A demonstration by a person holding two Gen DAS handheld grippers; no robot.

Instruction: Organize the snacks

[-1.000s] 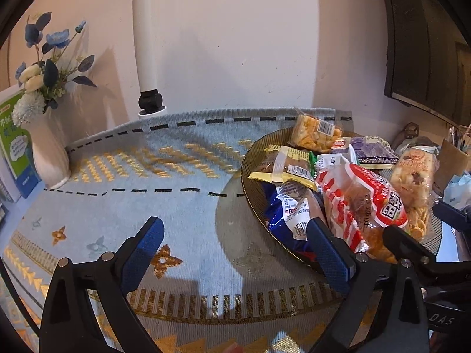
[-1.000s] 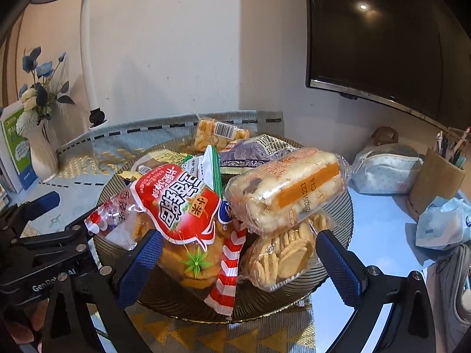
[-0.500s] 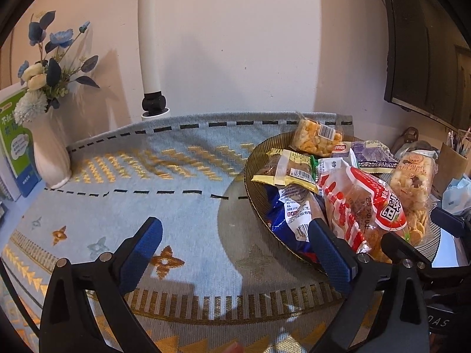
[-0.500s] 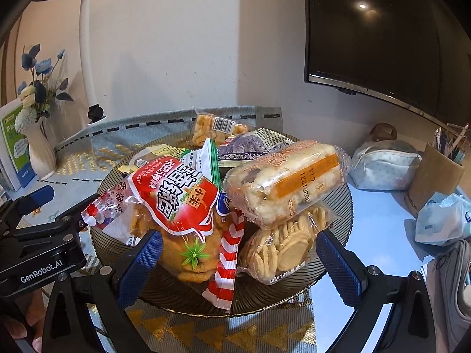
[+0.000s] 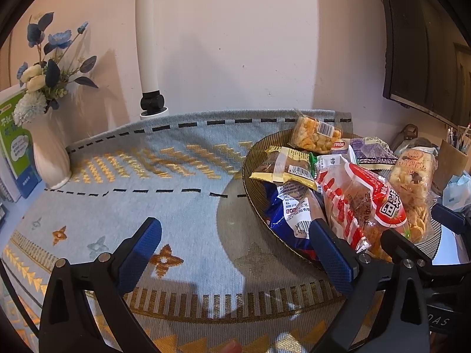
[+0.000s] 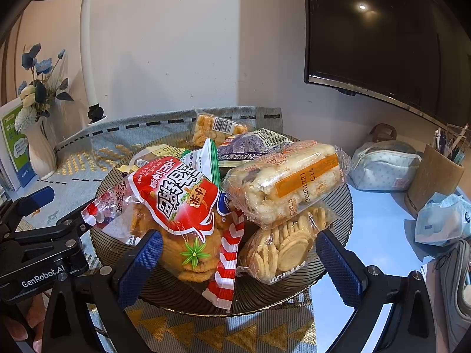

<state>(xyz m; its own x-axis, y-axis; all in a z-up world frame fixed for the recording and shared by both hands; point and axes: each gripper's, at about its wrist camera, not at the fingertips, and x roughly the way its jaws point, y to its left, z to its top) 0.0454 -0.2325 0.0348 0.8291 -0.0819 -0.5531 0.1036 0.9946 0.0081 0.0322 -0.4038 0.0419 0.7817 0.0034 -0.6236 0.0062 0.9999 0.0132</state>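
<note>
A dark ribbed round plate (image 6: pixel 294 288) (image 5: pixel 250 182) holds a heap of snack packs. A red bag of crackers (image 6: pixel 176 203) (image 5: pixel 365 203) lies at the front. An orange-labelled rice cake pack (image 6: pixel 288 182) rests on a clear pack of round biscuits (image 6: pixel 282 250). A blue pack (image 5: pixel 288 209), a yellow-edged cake pack (image 5: pixel 288 167), a corn puff bar (image 5: pixel 315 135) and a purple pack (image 6: pixel 253 144) lie further back. My left gripper (image 5: pixel 235 247) is open and empty over the mat, left of the plate. My right gripper (image 6: pixel 238 256) is open and empty, just before the plate's front.
A blue and gold woven mat (image 5: pixel 147 176) covers the table. A white vase with blue flowers (image 5: pixel 47 147) and a green book stand at the far left. A white lamp pole (image 5: pixel 148 44) stands at the back. A pouch (image 6: pixel 382 164), pen holder (image 6: pixel 432 176) and tissue pack (image 6: pixel 441 220) sit right.
Both grippers have drifted slightly; the plate sits a little lower and closer in the right wrist view. Both grippers stay open and empty.
</note>
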